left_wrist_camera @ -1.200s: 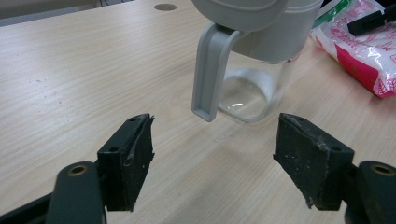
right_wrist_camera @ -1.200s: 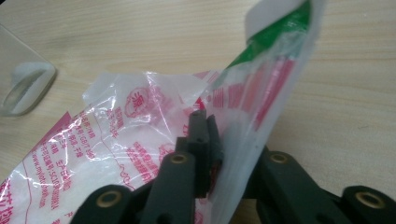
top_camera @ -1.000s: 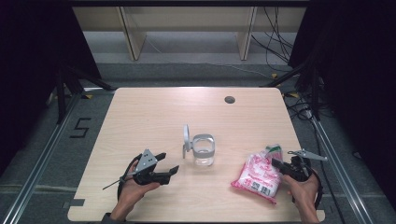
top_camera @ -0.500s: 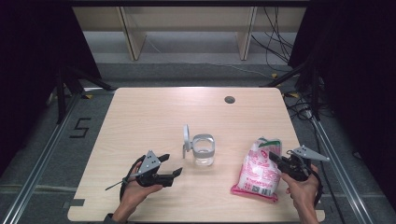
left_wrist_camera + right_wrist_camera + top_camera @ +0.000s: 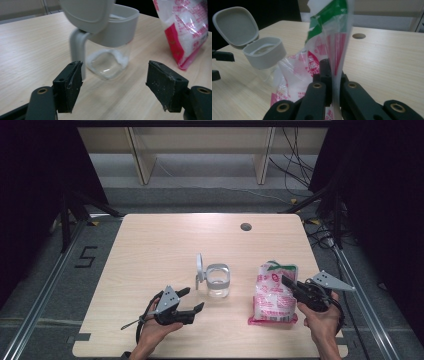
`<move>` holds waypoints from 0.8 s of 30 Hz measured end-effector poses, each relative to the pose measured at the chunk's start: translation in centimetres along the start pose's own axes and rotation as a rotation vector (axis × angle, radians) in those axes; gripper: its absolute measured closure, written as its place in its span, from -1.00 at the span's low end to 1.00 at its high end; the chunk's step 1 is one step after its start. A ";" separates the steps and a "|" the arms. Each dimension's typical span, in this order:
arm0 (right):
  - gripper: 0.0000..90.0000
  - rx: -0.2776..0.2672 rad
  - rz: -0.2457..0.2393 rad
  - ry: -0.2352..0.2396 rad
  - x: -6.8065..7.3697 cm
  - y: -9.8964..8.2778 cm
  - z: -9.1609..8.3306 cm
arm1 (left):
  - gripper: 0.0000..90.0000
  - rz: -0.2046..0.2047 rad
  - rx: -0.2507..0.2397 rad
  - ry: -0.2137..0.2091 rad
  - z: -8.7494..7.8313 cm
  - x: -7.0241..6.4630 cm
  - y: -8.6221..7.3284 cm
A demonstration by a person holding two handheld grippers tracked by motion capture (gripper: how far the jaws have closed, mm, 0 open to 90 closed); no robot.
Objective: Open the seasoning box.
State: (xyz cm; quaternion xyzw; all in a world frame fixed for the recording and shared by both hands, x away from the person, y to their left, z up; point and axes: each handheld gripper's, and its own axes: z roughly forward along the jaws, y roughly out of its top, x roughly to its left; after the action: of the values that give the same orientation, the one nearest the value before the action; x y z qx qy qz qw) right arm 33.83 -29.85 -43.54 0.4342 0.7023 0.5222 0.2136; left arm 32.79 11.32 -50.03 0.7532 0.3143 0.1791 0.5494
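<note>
While the wooden table (image 5: 150, 250) carries everything, places are given here from the glass jar (image 5: 218, 281) that stands near its middle, with a grey collar and a grey lid (image 5: 199, 268) flipped up on the jar's left side. To the right of the jar, well apart from it, a pink and white plastic bag (image 5: 272, 295) with a green top is held upright, its bottom edge at the tabletop. Its upper edge is pinched by the right gripper (image 5: 286, 281), whose jaws are pressed together on the film, as is seen in the right gripper view (image 5: 334, 75). To the near left of the jar, the left gripper (image 5: 192, 301) is held low over the table, its jaws spread wide and aimed at the jar, with nothing between them (image 5: 113, 82)
</note>
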 end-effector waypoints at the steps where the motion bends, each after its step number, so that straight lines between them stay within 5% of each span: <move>1: 1.00 0.000 -0.013 0.002 0.3 0.2 0.0 | -0.38 0.008 0.016 -0.003 0.0 -0.3 0.1; 8: 1.00 -0.014 -0.056 0.028 2.1 1.5 0.0 | -0.38 0.011 -0.017 -0.059 0.7 -2.3 0.4; 14: 1.00 -0.031 -0.107 0.039 3.4 3.0 -0.2 | -0.40 0.046 0.012 -0.094 2.6 -4.4 0.2; 21: 1.00 -0.040 -0.162 0.005 3.5 4.7 -0.1 | -0.41 0.084 0.022 -0.118 5.2 -5.9 1.8; 24: 1.00 -0.049 -0.132 0.000 3.6 5.0 0.0 | -0.41 0.085 0.038 -0.130 6.6 -6.5 2.0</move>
State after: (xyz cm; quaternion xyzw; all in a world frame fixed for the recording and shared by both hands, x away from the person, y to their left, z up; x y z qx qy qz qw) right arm 33.87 -26.45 -38.35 0.3816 0.7162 0.5241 0.2582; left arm 32.63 1.85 -49.85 0.7861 0.2492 0.1469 0.5463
